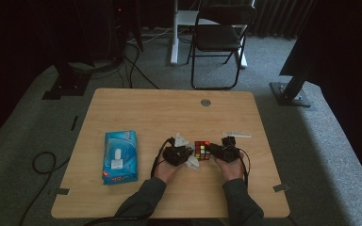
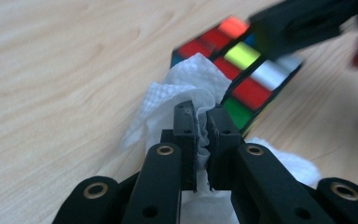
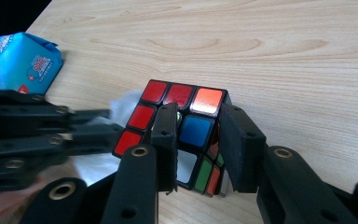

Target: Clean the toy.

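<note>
Left gripper (image 2: pixel 201 116): jaws pinched on a white wipe (image 2: pixel 186 86), which is pressed against the cube (image 2: pixel 242 70). Right gripper (image 3: pixel 198 126): jaws clamped across the cube (image 3: pixel 186 121), apparently over one corner column. Cube is held on the table (image 1: pixel 136 101), near the front edge, right of centre. Wipes pack (image 1: pixel 120 157): toward the front-left corner. Risk: if the wipe is rubbed hard, the cube could be twisted or pushed out of the clamp.
</note>
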Demonstrator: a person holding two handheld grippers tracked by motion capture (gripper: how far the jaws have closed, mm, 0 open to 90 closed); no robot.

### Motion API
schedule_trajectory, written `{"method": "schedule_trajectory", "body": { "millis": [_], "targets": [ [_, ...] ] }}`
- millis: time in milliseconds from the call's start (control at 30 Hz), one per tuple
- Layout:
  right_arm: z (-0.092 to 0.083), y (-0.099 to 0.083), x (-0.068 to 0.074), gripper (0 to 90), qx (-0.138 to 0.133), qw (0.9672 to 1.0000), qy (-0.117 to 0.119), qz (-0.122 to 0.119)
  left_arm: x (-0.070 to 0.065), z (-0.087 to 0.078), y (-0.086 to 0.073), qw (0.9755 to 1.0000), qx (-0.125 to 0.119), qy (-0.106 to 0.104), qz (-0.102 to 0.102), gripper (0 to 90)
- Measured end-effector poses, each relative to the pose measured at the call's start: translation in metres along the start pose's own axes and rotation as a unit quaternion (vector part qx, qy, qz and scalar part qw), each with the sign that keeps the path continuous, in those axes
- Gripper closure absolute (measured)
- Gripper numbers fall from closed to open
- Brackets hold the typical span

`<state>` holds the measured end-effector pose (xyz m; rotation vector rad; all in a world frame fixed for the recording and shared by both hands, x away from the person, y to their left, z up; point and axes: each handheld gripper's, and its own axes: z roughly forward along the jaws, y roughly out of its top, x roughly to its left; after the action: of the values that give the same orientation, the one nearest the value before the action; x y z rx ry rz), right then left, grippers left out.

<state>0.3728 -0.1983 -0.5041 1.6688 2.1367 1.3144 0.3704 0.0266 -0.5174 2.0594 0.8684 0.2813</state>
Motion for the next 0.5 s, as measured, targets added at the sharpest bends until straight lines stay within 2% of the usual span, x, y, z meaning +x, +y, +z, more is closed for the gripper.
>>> {"method": "schedule_trajectory", "body": {
  "millis": [33,100,200,500],
  "targets": [
    [0.0,0.0,0.0,68.2,0.0,1.0,0.0,0.0,-0.0008,-0.0023,0.0011,1.0,-0.005,-0.008,0.001,84.3],
    [0.0,0.0,-0.0001,68.2,0.0,1.0,0.0,0.0,-0.0034,-0.0027,0.0016,0.9999,0.001,-0.008,0.012,84.1],
    [0.0,0.0,-0.0003,68.2,0.0,1.0,0.001,0.0,-0.0024,-0.002,0.0002,0.9999,-0.001,-0.013,0.003,84.1],
    [0.0004,0.0,-0.0005,68.3,0.0,1.0,0.001,0.001,-0.003,-0.0016,-0.004,0.9998,0.001,-0.018,0.002,84.2]
  ]
}}
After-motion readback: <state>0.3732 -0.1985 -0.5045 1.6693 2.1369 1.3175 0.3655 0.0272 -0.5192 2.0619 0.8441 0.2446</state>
